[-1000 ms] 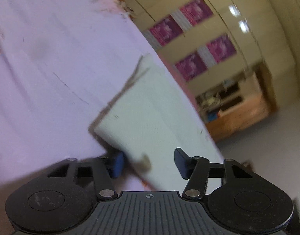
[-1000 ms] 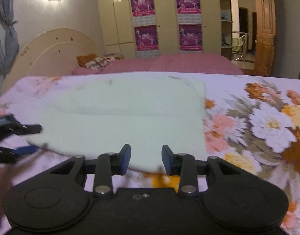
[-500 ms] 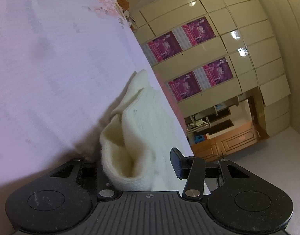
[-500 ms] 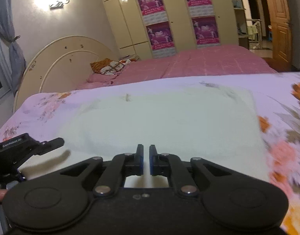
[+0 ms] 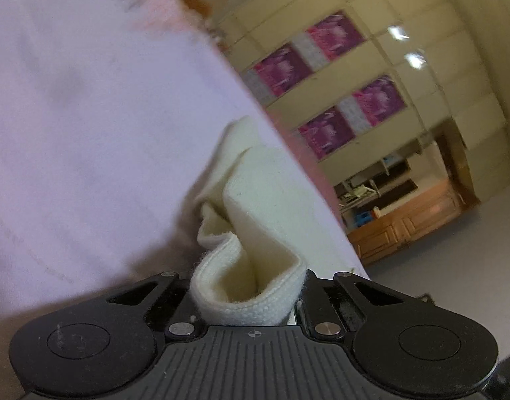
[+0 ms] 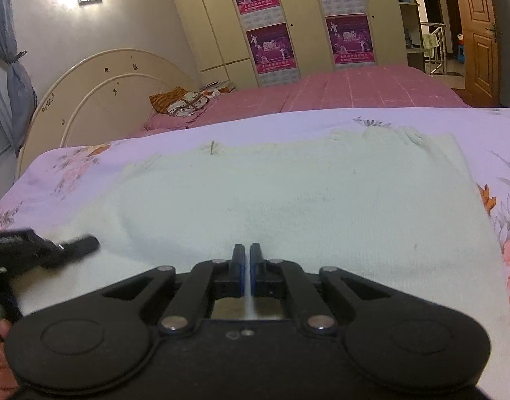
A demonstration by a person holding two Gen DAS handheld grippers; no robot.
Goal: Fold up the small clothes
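Observation:
A cream knitted cloth [image 6: 305,196] lies spread on the lilac floral bedsheet [image 6: 71,166]. My right gripper [image 6: 247,263] is shut on the cloth's near edge, a thin strip of fabric showing between the pads. In the left wrist view the cloth's corner [image 5: 251,286] is bunched between the jaws of my left gripper [image 5: 248,296], which is shut on it and lifts it off the sheet [image 5: 88,133]. The left gripper [image 6: 38,253] also shows at the left edge of the right wrist view, at the cloth's left corner.
A second bed with a pink cover [image 6: 338,90] and a cream headboard [image 6: 105,90] stands behind. Wardrobe doors with purple posters [image 6: 308,20] line the far wall. A wooden door [image 6: 478,33] is at the right.
Both grippers closed on the cloth. The right one shut on the near edge and moved in over the cloth. The left one shut on the corner and bunched it up.

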